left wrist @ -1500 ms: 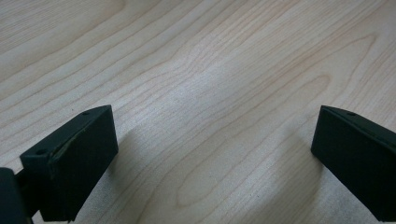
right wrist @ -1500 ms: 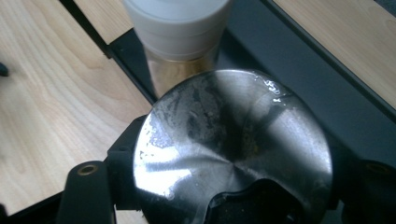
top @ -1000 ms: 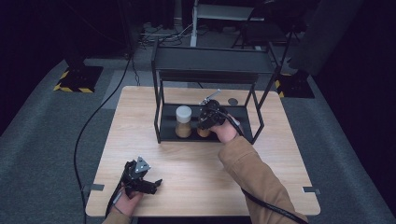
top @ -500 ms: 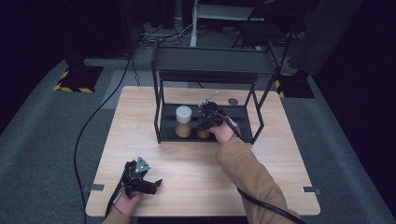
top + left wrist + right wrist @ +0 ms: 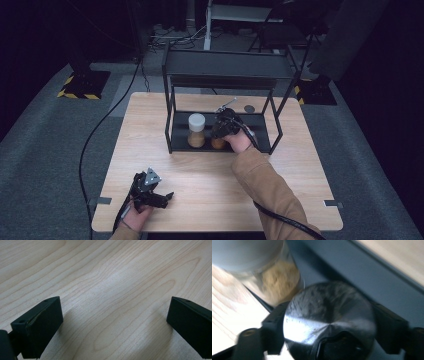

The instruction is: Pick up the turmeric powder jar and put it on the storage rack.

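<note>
The silver-lidded jar (image 5: 329, 322), set on the rack (image 5: 175, 125) beside the white-lidded jar (image 5: 196, 131), is flanked by the right gripper (image 5: 324, 325), whose jaws have just been opening and stand beside the lid, grip undeterminable; withdrawal is judged next, while the left gripper (image 5: 112, 322) rests apart, empty.

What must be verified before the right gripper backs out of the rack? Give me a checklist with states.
1. Right gripper released: its jaws have just been opening, the metal lid between them; ok.
2. Metal-lidded jar standing on the lower shelf of the rack: ok.
3. White-lidded jar beside it, apart from the gripper: ok.
4. Way out through the rack's front, toward the person, unobstructed: ok.
5. Left gripper open on the table, nothing between its jaws: ok.
</note>
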`<act>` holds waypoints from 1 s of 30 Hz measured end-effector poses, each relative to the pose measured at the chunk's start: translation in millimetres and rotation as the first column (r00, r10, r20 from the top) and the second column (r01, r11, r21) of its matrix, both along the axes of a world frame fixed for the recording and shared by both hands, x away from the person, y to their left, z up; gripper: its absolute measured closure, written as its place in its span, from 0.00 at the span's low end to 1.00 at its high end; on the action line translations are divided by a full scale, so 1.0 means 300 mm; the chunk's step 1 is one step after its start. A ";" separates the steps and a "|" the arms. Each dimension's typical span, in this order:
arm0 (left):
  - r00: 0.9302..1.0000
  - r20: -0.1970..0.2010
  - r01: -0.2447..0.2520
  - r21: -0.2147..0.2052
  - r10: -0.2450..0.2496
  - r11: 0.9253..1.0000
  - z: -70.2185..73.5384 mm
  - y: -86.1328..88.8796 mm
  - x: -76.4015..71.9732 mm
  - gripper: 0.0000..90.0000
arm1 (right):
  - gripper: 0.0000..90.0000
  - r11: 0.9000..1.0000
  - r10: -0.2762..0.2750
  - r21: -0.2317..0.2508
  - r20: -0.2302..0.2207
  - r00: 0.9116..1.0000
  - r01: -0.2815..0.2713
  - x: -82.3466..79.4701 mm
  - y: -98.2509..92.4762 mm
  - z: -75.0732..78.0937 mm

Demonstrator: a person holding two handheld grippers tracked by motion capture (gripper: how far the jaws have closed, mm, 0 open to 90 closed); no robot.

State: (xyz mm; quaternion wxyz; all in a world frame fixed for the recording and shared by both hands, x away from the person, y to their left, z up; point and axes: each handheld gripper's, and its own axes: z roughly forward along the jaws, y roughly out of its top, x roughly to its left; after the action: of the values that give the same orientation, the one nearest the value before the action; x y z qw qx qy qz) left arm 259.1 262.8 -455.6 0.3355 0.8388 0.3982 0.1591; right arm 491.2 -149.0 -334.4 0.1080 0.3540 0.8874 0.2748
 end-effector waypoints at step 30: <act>1.000 -0.002 0.005 0.000 -0.005 1.000 0.000 0.001 0.001 0.00 | 0.05 0.993 0.070 0.078 0.183 0.981 -0.085 -0.315 -0.200 0.207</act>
State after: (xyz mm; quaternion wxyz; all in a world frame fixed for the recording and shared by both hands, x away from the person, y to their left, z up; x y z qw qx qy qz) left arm 259.5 263.1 -455.4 0.3356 0.8398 0.3966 0.1576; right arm 396.8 -209.0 -272.1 0.1615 0.2973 0.8746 0.3473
